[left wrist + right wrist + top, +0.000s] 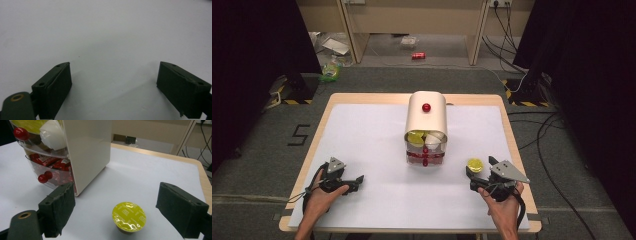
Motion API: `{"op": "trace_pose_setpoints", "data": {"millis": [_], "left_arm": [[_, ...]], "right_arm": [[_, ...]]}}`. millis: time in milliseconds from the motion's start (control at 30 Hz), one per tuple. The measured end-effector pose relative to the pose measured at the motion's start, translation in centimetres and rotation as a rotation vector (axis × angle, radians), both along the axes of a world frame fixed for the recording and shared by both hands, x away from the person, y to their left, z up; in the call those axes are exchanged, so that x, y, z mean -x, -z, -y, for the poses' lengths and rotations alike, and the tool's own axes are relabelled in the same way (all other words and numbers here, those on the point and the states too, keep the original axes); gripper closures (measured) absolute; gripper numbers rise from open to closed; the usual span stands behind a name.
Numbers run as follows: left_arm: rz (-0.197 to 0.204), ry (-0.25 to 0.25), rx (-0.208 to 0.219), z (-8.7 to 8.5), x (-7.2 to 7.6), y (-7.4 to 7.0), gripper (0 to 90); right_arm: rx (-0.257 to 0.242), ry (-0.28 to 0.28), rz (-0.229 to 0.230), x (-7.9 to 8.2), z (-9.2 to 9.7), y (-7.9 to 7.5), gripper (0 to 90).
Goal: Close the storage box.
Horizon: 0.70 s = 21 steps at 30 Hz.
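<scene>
A wide bare stretch of the white table (372,145) is seen on the left, where nothing is found between the jaws of the left gripper (113,82). The middle is blocked by the cream box (427,117). A yellow capsule (129,217) is sat between the open right gripper (116,212) jaws.

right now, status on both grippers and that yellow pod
Left gripper open, idle on the mat. Right gripper open, fingers either side of the yellow pod, not touching. Pod upright beside the drawer box. Nothing in between.
</scene>
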<state>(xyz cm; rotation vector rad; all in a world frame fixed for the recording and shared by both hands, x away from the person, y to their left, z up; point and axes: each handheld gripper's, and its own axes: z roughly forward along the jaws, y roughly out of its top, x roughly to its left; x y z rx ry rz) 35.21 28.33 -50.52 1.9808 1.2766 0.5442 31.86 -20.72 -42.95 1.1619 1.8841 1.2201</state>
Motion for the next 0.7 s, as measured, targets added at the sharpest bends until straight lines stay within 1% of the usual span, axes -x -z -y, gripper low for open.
{"op": "trace_pose_setpoints", "data": {"millis": [167, 267, 367, 700], "left_arm": [[0.001, -0.001, -0.001, 0.0, 0.0, 0.0, 11.8], [0.001, 0.000, 0.000, 0.0, 0.0, 0.0, 11.8], [0.001, 0.000, -0.001, 0.0, 0.0, 0.0, 11.8], [0.000, 0.000, -0.001, 0.0, 0.0, 0.0, 11.8]], "right_arm": [[0.007, -0.006, -0.015, 0.2, -0.1, 0.3, 15.7], [0.015, -0.011, -0.015, 0.4, -0.1, 0.4, 15.6], [0.008, -0.011, -0.020, 0.6, -0.1, 0.5, 15.6], [0.020, -0.013, -0.040, 1.2, 0.3, 0.9, 15.5]]}}
